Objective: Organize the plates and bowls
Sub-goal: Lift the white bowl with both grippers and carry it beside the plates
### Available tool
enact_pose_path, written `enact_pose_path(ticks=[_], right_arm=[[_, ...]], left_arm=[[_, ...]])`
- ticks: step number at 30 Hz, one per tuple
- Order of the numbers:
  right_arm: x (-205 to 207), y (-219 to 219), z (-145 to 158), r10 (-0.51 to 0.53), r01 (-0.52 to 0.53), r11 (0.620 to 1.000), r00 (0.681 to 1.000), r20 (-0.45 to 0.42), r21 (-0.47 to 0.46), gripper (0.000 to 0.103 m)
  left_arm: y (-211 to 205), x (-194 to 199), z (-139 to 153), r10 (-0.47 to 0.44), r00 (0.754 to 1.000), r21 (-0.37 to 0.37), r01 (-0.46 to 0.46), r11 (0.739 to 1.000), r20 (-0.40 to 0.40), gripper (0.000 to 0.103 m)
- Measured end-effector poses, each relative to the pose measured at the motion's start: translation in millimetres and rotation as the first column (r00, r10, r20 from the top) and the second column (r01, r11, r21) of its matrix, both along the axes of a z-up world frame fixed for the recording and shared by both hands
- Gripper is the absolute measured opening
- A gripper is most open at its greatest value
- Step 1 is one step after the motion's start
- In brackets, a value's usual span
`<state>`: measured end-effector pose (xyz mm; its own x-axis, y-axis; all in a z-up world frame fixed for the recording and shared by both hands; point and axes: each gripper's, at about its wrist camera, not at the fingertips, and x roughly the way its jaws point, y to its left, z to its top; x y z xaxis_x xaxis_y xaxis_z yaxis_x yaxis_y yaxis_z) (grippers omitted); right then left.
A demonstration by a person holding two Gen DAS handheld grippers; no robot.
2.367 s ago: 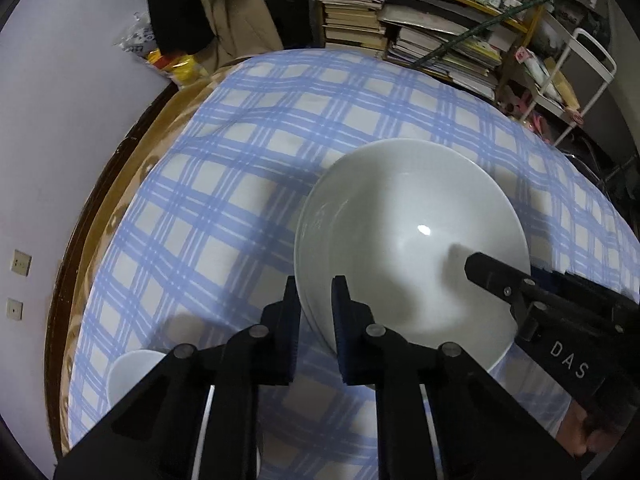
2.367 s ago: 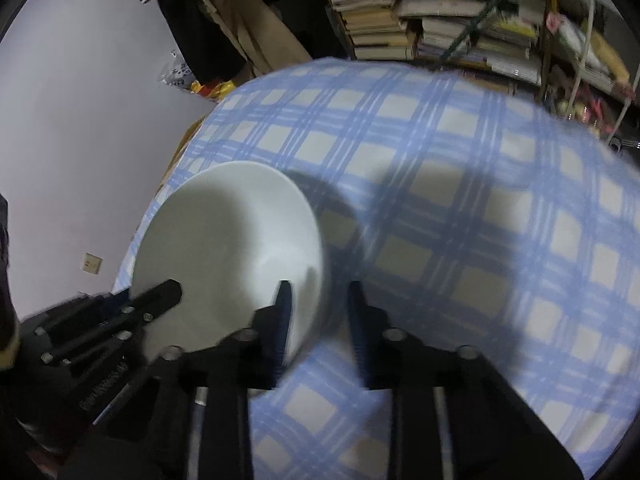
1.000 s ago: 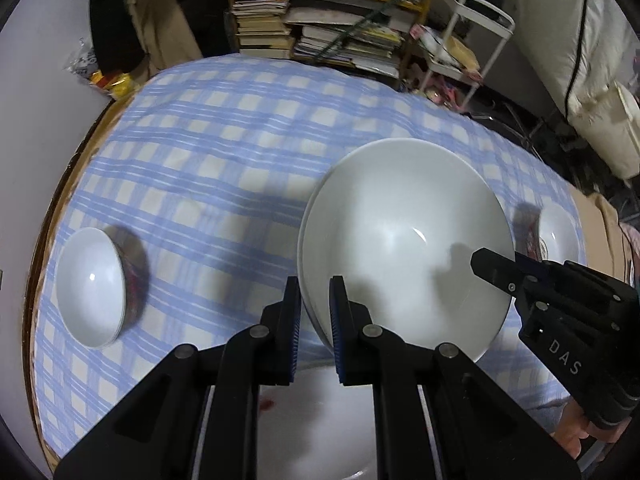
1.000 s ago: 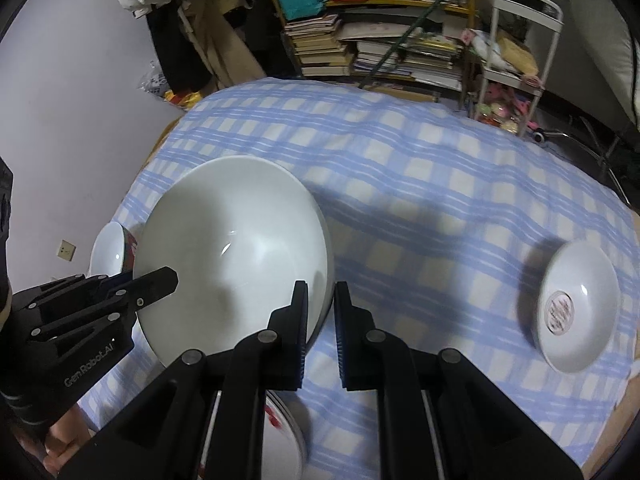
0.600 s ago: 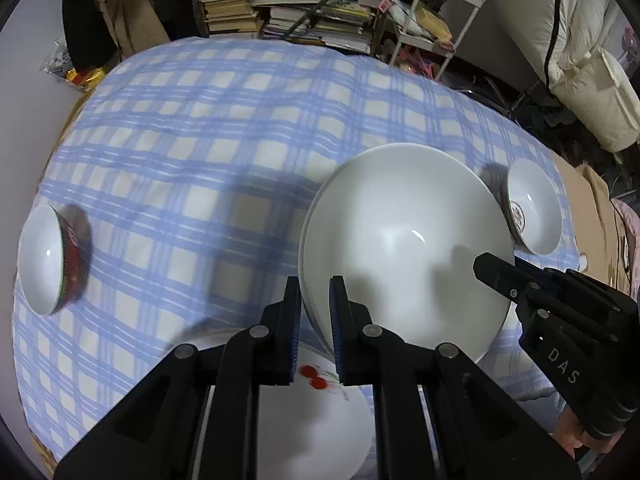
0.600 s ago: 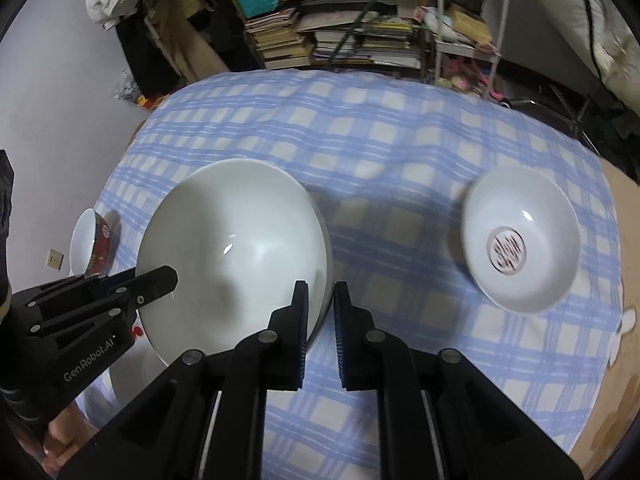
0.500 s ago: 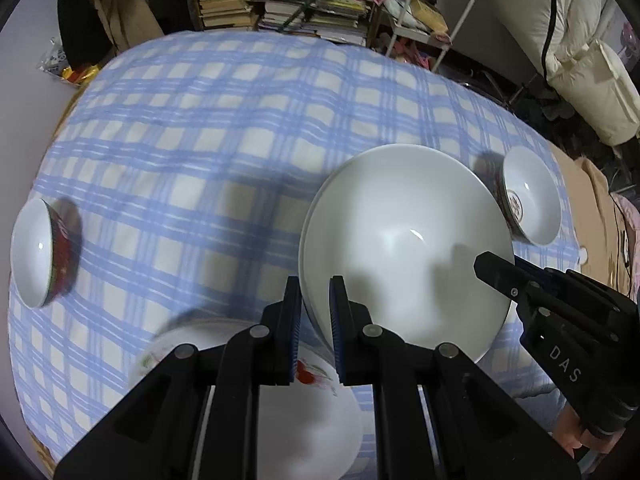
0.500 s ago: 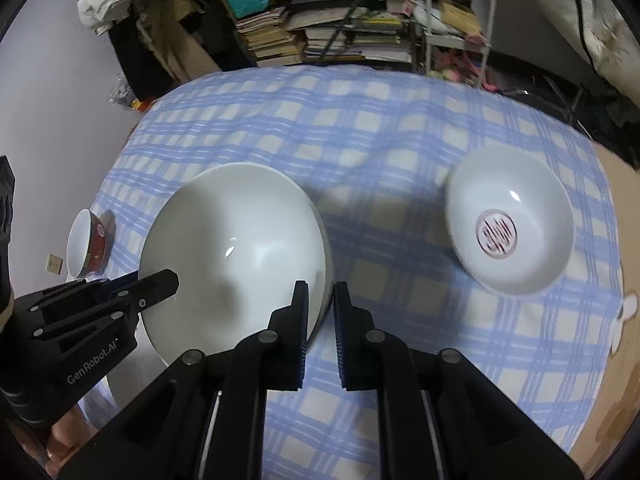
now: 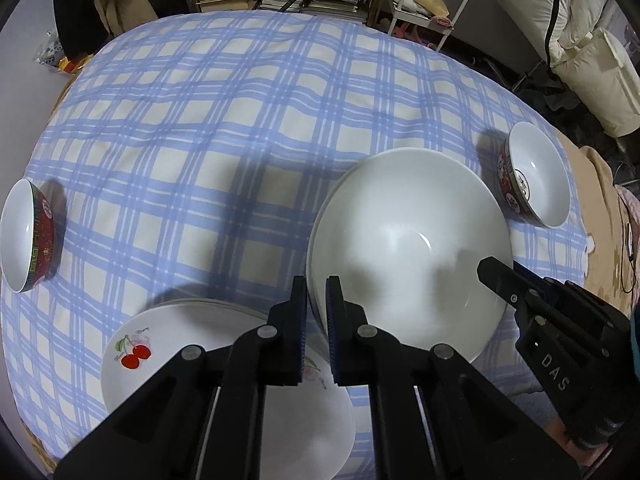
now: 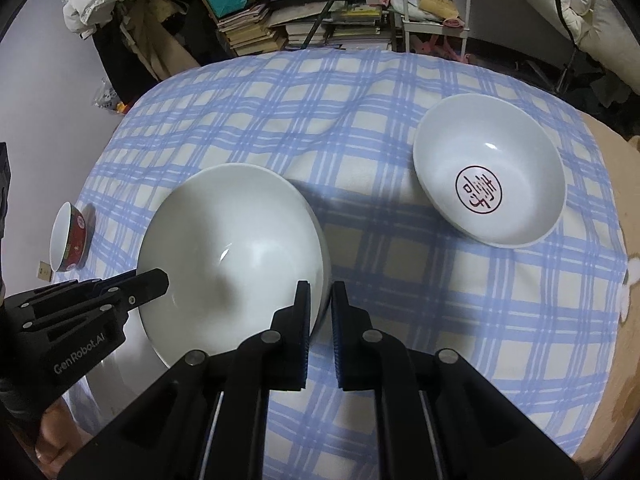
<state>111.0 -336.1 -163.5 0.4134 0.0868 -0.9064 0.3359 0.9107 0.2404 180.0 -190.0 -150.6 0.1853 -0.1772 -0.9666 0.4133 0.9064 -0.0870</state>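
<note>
Blue-checked cloth covers the table (image 9: 224, 128) beneath you. Your large white bowl (image 9: 404, 248) hangs above it, its near rim over the cherry plate (image 9: 168, 356). Your left tool (image 9: 316, 312) pinches one side of its rim, jaws narrow; your right tool (image 10: 320, 320) clamps the opposite side likewise. Off to the right sits a bowl with a red seal (image 10: 488, 188), and a small red-sided bowl (image 9: 28, 236) stands far left.

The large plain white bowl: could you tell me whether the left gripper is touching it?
Touching. The left wrist view shows the left gripper clamped on the large plain white bowl's near rim, one finger on either side.
</note>
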Motion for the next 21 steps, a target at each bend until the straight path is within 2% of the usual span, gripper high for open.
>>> enact_pose_path(ticks=[6,12,21], right_arm=[[-5.3,-16.0,-7.5,-0.071,0.067,0.990,0.997,0.023,0.124,0.010],[-3.3,-9.7,-6.0,-0.055,0.054,0.995,0.998,0.016,0.083,0.010],[-5.5,-14.0,0.4,-0.075,0.072,0.994,0.997,0.035,0.077,0.010]], left_arm=[[-0.8,-2.9,-2.0,-0.021,1.000,0.005,0.021,1.000,-0.008,0.010],[1.3,-3.2,-1.7,-0.014,1.000,0.008,0.014,1.000,0.000,0.014],[5.9,3.1,13.3,-0.002,1.000,0.010,0.001,1.000,0.030,0.020]])
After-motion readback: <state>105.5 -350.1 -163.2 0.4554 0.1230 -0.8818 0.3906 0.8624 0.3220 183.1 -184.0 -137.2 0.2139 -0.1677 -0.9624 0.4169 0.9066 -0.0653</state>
